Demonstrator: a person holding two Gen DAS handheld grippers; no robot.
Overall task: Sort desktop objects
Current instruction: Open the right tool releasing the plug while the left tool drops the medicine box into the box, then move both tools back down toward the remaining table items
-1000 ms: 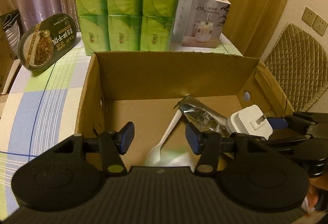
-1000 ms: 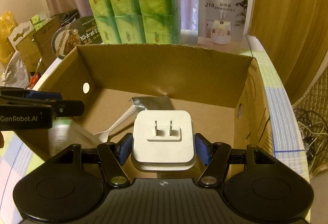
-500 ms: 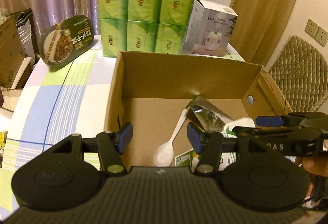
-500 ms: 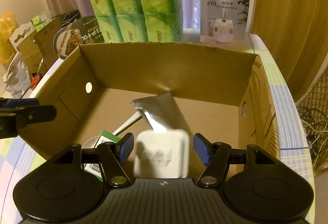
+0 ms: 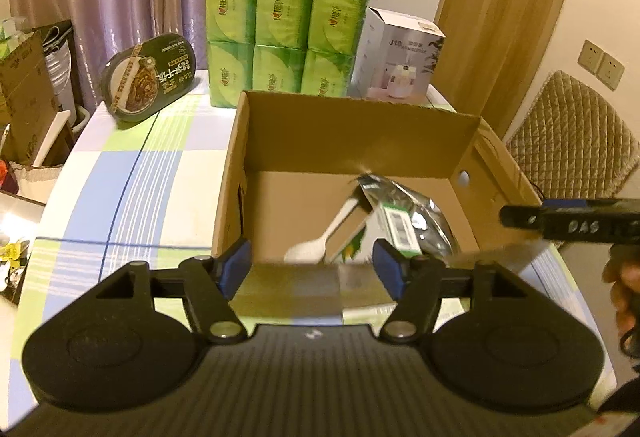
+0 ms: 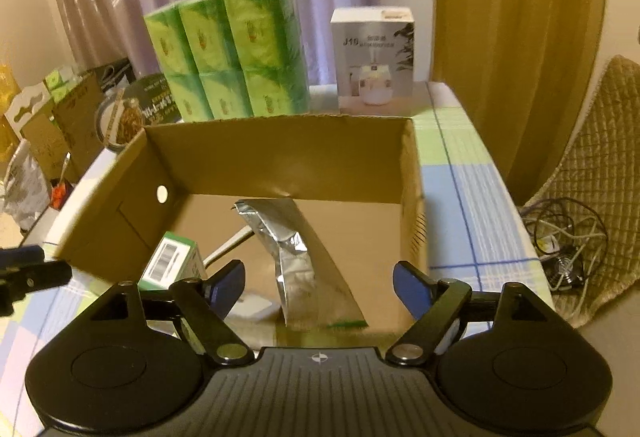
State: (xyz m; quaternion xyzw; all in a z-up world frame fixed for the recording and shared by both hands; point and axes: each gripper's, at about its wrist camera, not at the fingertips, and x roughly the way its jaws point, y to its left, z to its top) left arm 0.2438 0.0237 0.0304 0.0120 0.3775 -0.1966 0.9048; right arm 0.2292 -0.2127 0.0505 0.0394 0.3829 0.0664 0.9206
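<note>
While both grippers hang over its near rim, the carton (image 6: 280,153) sits open on a checked tablecloth (image 5: 120,173) with the sorted items inside. The right gripper (image 6: 318,283) has just been opening; its jaws stand wide with nothing between them, and the white charger (image 6: 252,307) lies on the carton floor at 7 o'clock of a silver pouch (image 6: 290,257). A green-and-white packet (image 6: 170,263) bearing a barcode leans at the carton's 9 o'clock side, a white spoon (image 5: 324,235) beside it. The left gripper (image 5: 314,267), its jaws also just opening, holds nothing. Beyond the carton at 12 o'clock stand green tissue packs (image 5: 280,37) and a white box (image 6: 374,61) marked "J10", its smaller print too blurred to read. A dark noodle tub (image 5: 150,77) with Chinese lettering leans at 10 o'clock.
</note>
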